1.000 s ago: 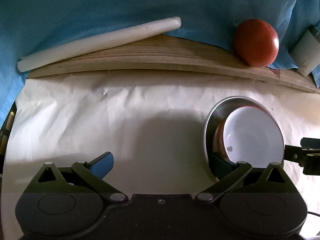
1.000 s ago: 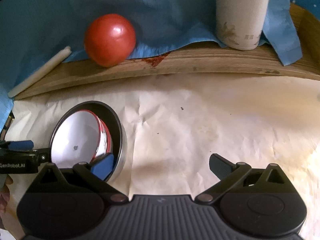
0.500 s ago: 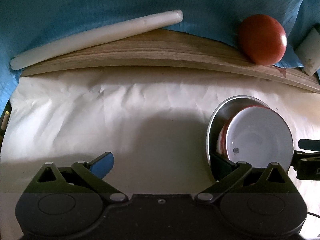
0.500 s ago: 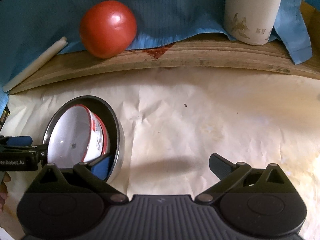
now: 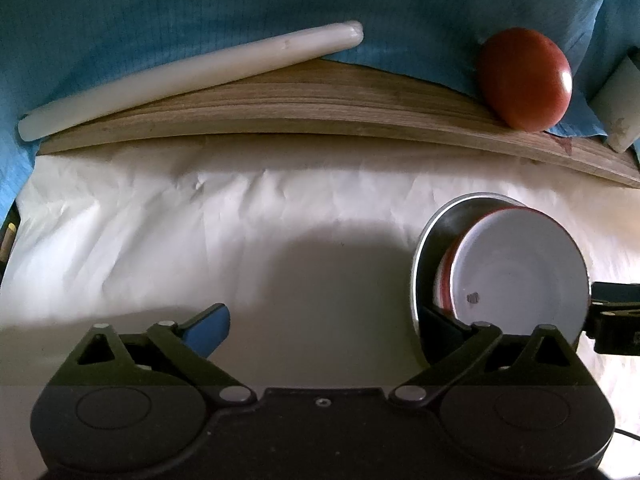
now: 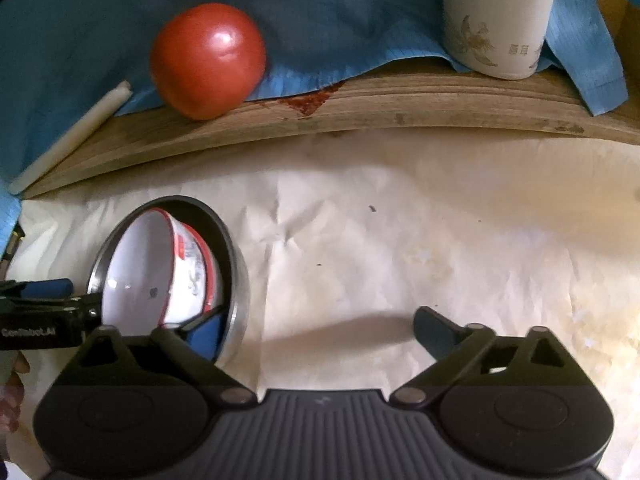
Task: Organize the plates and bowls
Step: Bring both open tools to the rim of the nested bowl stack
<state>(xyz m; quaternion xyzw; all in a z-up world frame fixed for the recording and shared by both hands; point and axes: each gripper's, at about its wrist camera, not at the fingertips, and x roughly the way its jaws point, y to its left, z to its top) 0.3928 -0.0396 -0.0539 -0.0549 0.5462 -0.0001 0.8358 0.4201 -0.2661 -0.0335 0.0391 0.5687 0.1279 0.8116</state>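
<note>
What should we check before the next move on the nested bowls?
1. Left gripper open: ok. Jaws wide, with one finger inside the metal bowl.
2. Right gripper has a grip: not ok. Its jaws are closing with only the metal bowl's wall between them, and the outer pad is clear of it.
3. White bowl seated flat in the metal bowl: not ok, it leans.
4. Fingers clear of the white bowl: cannot tell.
5. Paper beside the bowls free: ok. The tomato and cup sit back on the wooden board.
</note>
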